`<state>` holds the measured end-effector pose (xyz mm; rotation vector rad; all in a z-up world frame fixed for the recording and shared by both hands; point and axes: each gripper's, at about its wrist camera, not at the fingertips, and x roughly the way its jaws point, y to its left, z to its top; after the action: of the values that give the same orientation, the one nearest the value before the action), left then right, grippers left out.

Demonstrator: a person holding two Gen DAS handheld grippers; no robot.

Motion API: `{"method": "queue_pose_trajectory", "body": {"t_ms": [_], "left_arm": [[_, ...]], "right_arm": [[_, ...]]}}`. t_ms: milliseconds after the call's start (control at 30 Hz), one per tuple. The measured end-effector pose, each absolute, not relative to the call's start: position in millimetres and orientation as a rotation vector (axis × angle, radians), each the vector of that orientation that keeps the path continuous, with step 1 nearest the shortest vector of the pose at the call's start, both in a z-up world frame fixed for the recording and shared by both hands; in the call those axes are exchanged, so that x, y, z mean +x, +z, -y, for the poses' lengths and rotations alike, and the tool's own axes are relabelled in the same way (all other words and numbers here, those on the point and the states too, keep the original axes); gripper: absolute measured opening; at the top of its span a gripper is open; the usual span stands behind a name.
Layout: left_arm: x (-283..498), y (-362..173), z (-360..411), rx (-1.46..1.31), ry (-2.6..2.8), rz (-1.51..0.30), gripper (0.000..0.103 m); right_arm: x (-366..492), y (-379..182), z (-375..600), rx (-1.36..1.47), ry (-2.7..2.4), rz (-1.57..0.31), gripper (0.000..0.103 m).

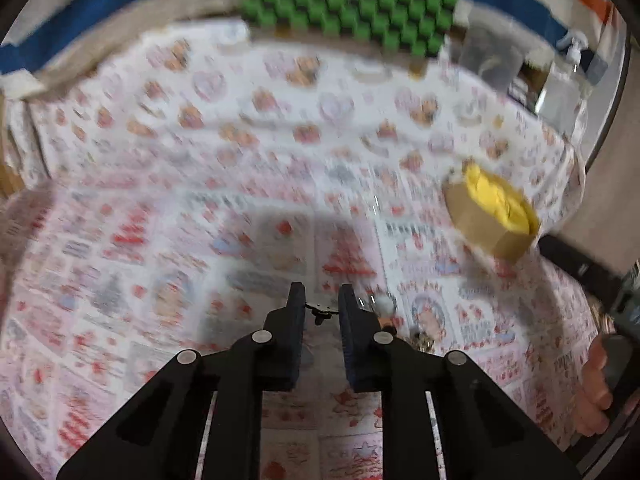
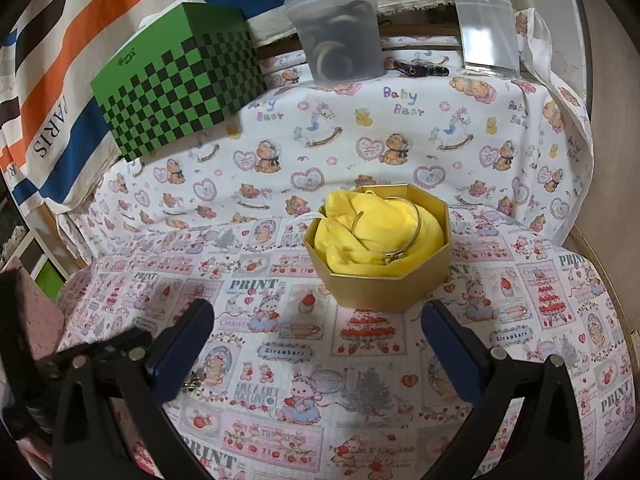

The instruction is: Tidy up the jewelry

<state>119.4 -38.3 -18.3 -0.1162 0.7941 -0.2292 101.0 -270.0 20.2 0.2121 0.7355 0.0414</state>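
Observation:
My left gripper (image 1: 322, 300) is shut on a small dark jewelry piece (image 1: 320, 311), which stays sharp between the fingertips while the printed cloth behind is blurred. A pale bead (image 1: 383, 304) and a small metal cluster (image 1: 422, 340) lie just right of it. A gold octagonal box (image 2: 380, 292) lined with yellow cloth (image 2: 360, 236) holds a thin bangle (image 2: 414, 224). My right gripper (image 2: 318, 312) stands wide open just in front of that box, with nothing between its fingers. A small ring (image 2: 233, 266) lies on the cloth to the box's left.
A green checkered box (image 2: 180, 88) stands at the back left, with a clear plastic tub (image 2: 340, 40) and a clear bottle (image 2: 486, 20) further right. Small dark items (image 2: 412, 68) lie between them. The table cloth (image 2: 280, 152) drops off at the right edge.

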Motion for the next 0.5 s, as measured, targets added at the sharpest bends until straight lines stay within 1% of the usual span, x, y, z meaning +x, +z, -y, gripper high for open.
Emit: {"method": "queue_pose_trajectory", "body": {"t_ms": [133, 233, 300, 367, 400, 467, 500], "left_arm": [[104.3, 5.1, 18.1, -0.151, -0.167, -0.676, 0.016], [96.4, 16.2, 6.2, -0.155, -0.101, -0.605, 0.016], [96.4, 20.2, 2.8, -0.152, -0.085, -0.59, 0.016], [95.4, 24.2, -3.1, -0.153, -0.064, -0.573, 0.016], [93.8, 25.4, -5.5, -0.157, -0.052, -0.563, 0.016], [92.7, 27.3, -7.8, -0.154, -0.036, -0.552, 0.016], [90.3, 27.1, -9.0, -0.152, -0.033, -0.55, 0.016]], "right_arm": [[101.5, 16.1, 256.6, 0.173, 0.086, -0.75, 0.103], [103.8, 10.3, 239.2, 0.158, 0.19, -0.795, 0.102], [106.1, 6.2, 230.0, 0.169, 0.264, -0.836, 0.09], [109.9, -0.7, 220.1, 0.183, 0.352, -0.891, 0.071], [111.1, -3.6, 217.4, 0.19, 0.377, -0.908, 0.067], [112.5, -11.3, 211.0, 0.194, 0.412, -0.946, 0.047], [112.8, -14.9, 208.2, 0.192, 0.424, -0.962, 0.043]]}}
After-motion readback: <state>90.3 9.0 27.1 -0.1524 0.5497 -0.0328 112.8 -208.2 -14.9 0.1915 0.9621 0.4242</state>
